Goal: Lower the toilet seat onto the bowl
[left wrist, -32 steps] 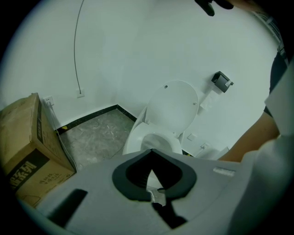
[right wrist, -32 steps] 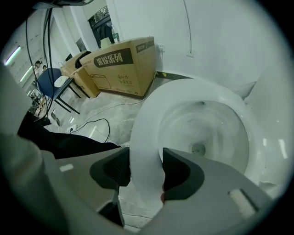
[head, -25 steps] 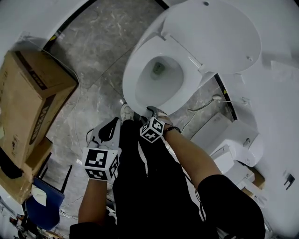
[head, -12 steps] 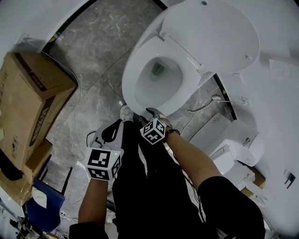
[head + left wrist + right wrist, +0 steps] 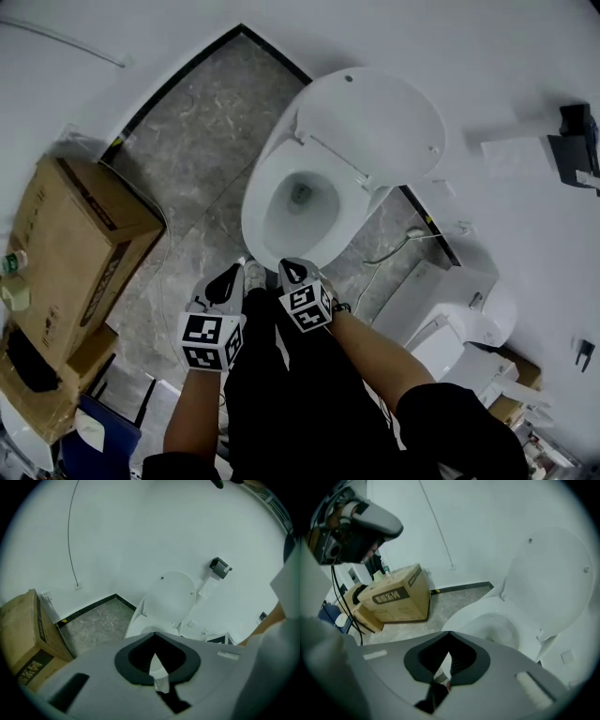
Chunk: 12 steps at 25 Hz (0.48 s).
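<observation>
The white toilet (image 5: 300,211) stands ahead of me on the grey floor. Its seat ring (image 5: 255,220) lies flat on the bowl, and the lid (image 5: 370,127) stands raised against the wall. My right gripper (image 5: 292,272) hovers just before the bowl's front rim with its jaws shut and nothing between them. My left gripper (image 5: 229,278) is beside it, a little further left, also shut and empty. The right gripper view shows the bowl (image 5: 487,625) and lid (image 5: 553,578) beyond the closed tips (image 5: 449,633). In the left gripper view the lid (image 5: 171,595) rises above the closed tips (image 5: 154,633).
A large cardboard box (image 5: 80,253) stands on the left. A white unit (image 5: 459,314) sits on the floor to the toilet's right, with a hose (image 5: 412,239) running to the wall. A dark paper holder (image 5: 572,141) hangs on the wall. My legs (image 5: 300,394) fill the foreground.
The head view has pulled back and up, so the toilet looks smaller. The right gripper has come off the bowl's front rim and closed. The left gripper has moved up beside it.
</observation>
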Each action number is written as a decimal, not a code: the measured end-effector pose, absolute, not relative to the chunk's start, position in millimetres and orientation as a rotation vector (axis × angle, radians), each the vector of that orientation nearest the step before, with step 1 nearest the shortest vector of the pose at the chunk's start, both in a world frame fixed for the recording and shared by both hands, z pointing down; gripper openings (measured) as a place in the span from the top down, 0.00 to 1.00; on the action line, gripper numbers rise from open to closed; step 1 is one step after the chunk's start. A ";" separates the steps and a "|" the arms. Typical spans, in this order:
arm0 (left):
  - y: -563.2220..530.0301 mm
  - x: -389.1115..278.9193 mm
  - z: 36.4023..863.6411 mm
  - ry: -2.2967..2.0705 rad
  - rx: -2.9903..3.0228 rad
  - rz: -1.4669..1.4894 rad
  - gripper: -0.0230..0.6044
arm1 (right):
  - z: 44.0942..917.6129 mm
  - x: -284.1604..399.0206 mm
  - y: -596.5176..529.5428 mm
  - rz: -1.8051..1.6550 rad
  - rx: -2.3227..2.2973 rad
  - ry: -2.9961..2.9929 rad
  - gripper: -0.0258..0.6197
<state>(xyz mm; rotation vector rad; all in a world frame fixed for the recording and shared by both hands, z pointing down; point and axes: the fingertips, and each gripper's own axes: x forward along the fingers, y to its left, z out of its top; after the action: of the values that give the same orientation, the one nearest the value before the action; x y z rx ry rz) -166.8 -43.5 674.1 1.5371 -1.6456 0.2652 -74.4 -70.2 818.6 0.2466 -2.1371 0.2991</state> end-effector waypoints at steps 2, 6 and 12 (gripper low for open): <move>-54.4 -167.6 651.9 -1.661 1.556 0.253 0.95 | 786.4 -73.5 -84.2 0.333 0.320 -2.162 0.95; -74.9 -166.3 606.8 -1.682 1.596 0.225 0.95 | 718.9 -71.1 -109.1 0.352 0.451 -2.212 0.95; -102.0 -162.0 531.5 -1.711 1.667 0.187 0.95 | 602.9 -69.7 -147.2 0.420 0.700 -2.317 0.95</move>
<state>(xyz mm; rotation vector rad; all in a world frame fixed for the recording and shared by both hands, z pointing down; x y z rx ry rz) -162.0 -102.0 531.5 1.6673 -1.7107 0.1874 -69.7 -147.2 602.9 0.7004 -2.3173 0.4199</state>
